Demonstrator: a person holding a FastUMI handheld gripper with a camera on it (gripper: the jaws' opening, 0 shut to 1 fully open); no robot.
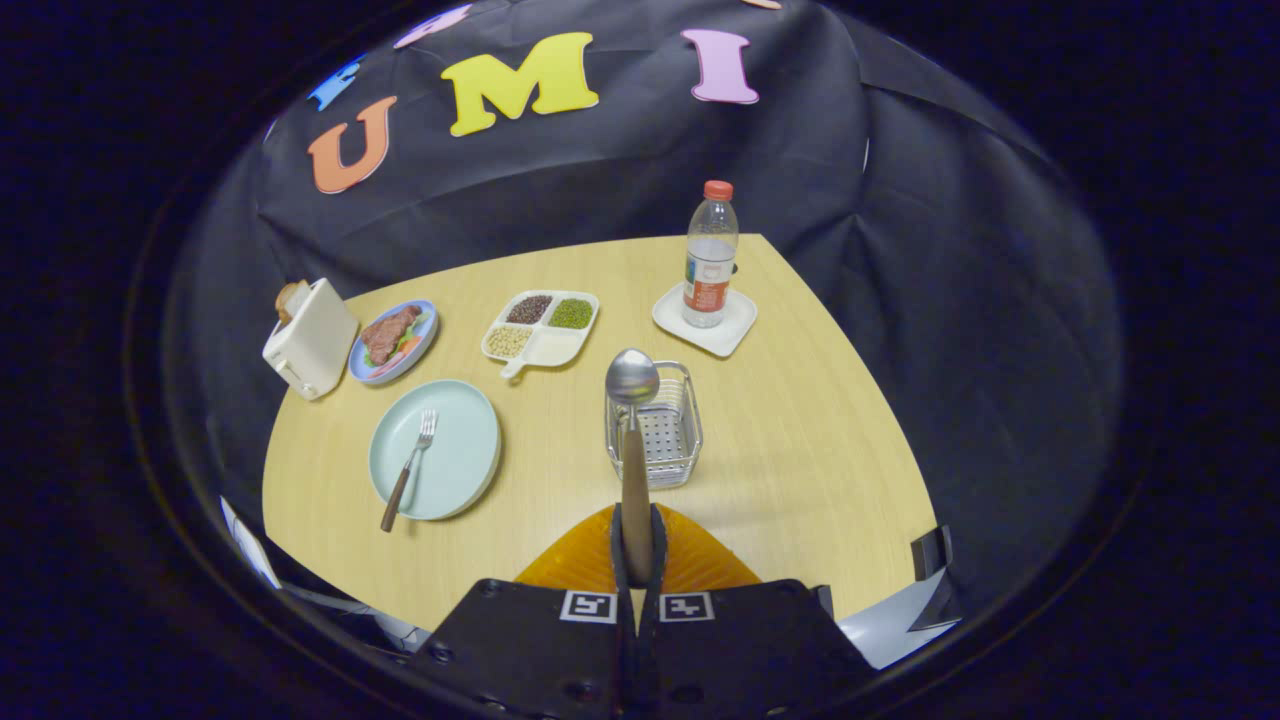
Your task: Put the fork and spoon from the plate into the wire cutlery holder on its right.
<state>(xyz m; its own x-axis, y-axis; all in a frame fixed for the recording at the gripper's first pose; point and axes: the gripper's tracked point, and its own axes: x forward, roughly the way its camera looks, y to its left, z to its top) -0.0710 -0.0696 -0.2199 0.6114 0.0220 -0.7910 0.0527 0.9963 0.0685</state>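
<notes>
- Your hand-held gripper [636, 545] has both fingers [618, 550] clamped on the wooden handle of the spoon [633, 440], which stands upright between them with its metal bowl at the top.
- Just ahead of the fingers, the wire cutlery holder [668, 435] sits on the desk [800, 450]; the spoon's bowl shows in front of the holder's near-left rim, so you cannot tell whether it is above the basket or short of it.
- To the left of the holder lies the pale green plate [455, 460], and the fork [408, 468] rests on it, handle overhanging the near rim.
- Beyond these you have a divided tray of beans [540, 328], a blue plate of food [395, 340] and a cream toaster [308, 340] holding bread.
- Farthest back, a water bottle [710, 255] stands upright on a white square coaster [705, 322].
</notes>
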